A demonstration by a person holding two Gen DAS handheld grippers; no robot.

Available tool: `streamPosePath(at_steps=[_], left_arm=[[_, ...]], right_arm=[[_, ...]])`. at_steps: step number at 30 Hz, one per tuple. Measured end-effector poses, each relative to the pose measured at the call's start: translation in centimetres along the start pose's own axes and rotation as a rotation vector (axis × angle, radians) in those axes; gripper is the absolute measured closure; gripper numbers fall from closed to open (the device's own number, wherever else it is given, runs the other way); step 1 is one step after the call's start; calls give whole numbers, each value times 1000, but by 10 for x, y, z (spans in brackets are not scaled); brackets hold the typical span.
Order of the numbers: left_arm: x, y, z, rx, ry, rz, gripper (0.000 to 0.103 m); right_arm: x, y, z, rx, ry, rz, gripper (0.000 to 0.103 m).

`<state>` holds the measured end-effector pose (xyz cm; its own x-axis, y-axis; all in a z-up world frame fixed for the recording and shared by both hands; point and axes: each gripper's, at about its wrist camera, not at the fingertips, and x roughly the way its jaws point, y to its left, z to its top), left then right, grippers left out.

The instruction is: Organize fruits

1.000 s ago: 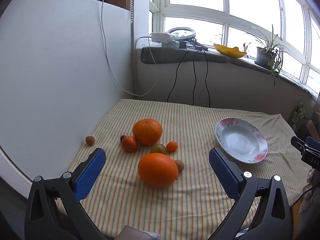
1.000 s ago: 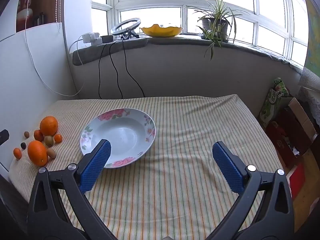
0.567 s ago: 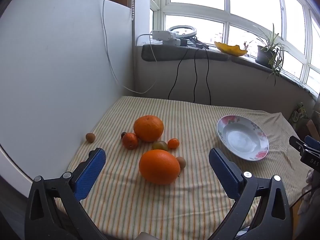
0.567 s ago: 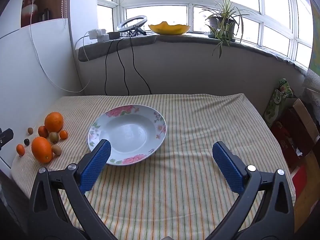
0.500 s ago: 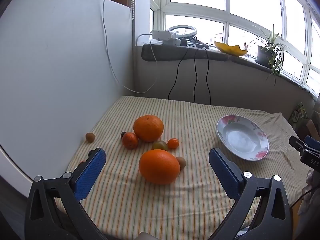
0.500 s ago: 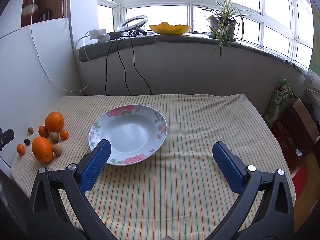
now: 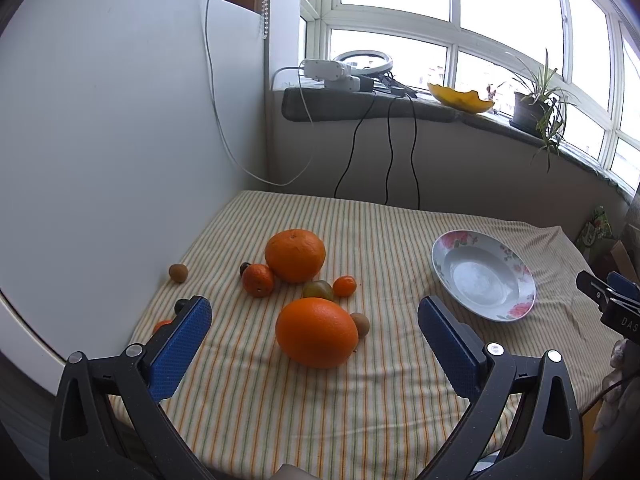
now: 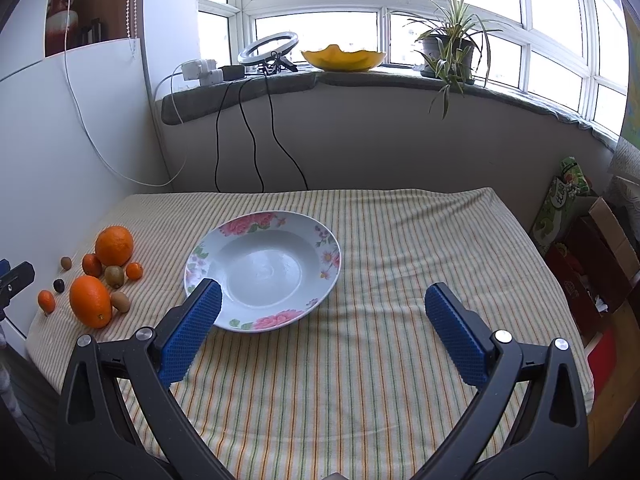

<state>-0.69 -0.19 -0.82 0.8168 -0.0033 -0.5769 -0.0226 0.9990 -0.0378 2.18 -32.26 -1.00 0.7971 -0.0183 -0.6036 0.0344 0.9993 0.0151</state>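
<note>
Blue-padded left tongs (image 7: 314, 342) agape over orange (image 7: 316, 332); right tongs (image 8: 323, 318) agape nr plate (image 8: 262, 270).

Counter cover (image 8: 400, 240): woven striped cloth, matt, slightly rumpled.
Plate (image 8: 328, 256): glazed ceramic, glossy, floral rim.
Large orange (image 7: 316, 332): dimpled peel, faint sheen.
Left hand-held gripper (image 7: 314, 340) and right hand-held gripper (image 8: 322, 326): matt black plastic frames, blue pads (image 7: 180, 348) with rough, knurled rubber-like faces, bright metal rivets.
Windowsill (image 8: 400, 80): grey, dull, stone-like.

Bright bay window (image 8: 320, 4), grey sill (image 8: 360, 80) with potted plant (image 8: 448, 48), perhaps a white panel (image 7: 120, 140) leftward.
</note>
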Motion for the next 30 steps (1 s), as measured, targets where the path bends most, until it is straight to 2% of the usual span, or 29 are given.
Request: streamPosePath(at_steps=[30], left_arm=[[4,0,3,5,8,-7,1]], right_arm=[[1,2,0,3,7,20,0]])
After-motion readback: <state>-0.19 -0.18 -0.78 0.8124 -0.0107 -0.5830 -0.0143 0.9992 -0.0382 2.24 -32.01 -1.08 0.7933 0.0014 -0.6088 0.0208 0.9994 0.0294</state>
